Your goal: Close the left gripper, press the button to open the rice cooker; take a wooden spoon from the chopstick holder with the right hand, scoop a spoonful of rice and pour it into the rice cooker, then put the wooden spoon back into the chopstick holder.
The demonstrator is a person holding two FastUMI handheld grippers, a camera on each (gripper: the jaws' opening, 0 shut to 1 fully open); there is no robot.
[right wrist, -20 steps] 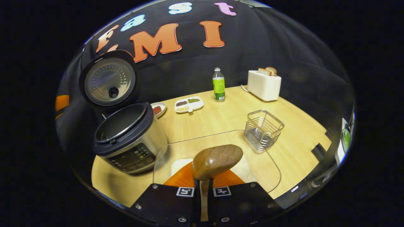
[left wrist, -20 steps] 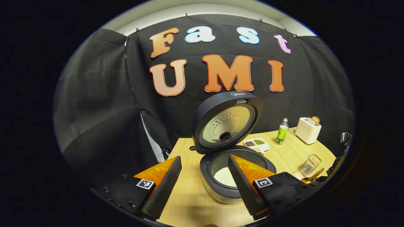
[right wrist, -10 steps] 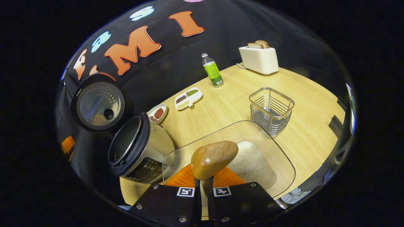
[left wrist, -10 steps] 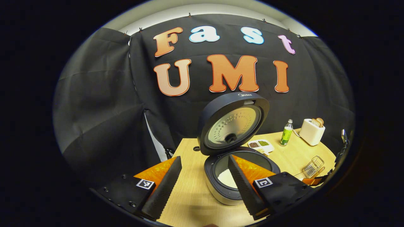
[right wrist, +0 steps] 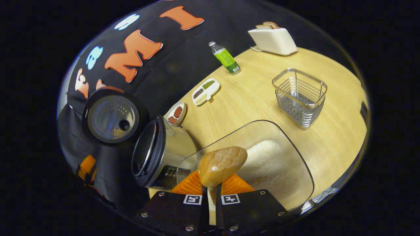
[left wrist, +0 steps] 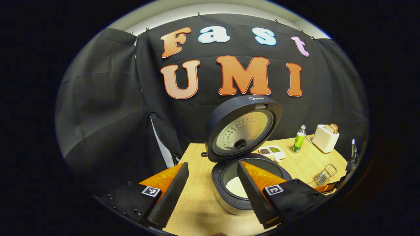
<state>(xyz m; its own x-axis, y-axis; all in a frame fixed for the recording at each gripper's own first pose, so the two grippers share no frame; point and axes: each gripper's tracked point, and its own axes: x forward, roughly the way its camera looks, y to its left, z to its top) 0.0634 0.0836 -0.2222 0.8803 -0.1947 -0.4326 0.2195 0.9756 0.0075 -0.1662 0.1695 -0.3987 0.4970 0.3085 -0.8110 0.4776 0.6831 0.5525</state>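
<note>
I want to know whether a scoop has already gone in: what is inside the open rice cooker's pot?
In the rice cooker, a small white heap of rice lies on the pot floor. The left hand-held gripper finger covers the right part.

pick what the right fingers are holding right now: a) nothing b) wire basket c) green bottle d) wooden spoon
d, in the right gripper view the right gripper is shut on the handle of the wooden spoon, whose bowl is above the clear container of rice; the bottle and wire basket stand apart on the table.
</note>
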